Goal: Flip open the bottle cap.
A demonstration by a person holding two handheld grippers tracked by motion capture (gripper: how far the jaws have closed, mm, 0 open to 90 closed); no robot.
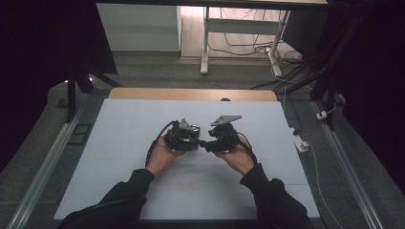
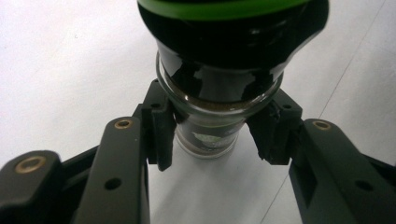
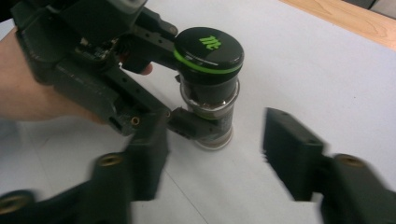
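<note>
My left claw (image 2: pixel 210 135) is clamped on the glass body of a small jar (image 3: pixel 209 88) that stands upright on the white surface (image 1: pixel 119 143), its pads just under the black lid with the green ring (image 3: pixel 208 51). My right claw (image 3: pixel 212 158) is spread wide and empty, with the jar just ahead of the gap, not yet between its jaws. I judge the jar is steadied, and the lid remains for the right claw.

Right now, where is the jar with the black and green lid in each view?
High view: the jar is at table centre, between the two grippers, small and partly hidden.
Left gripper view: top centre, glass body clamped between the black jaws.
Right gripper view: centre, upright on the white table.
Shared landmark: the lid's green ring.
</note>
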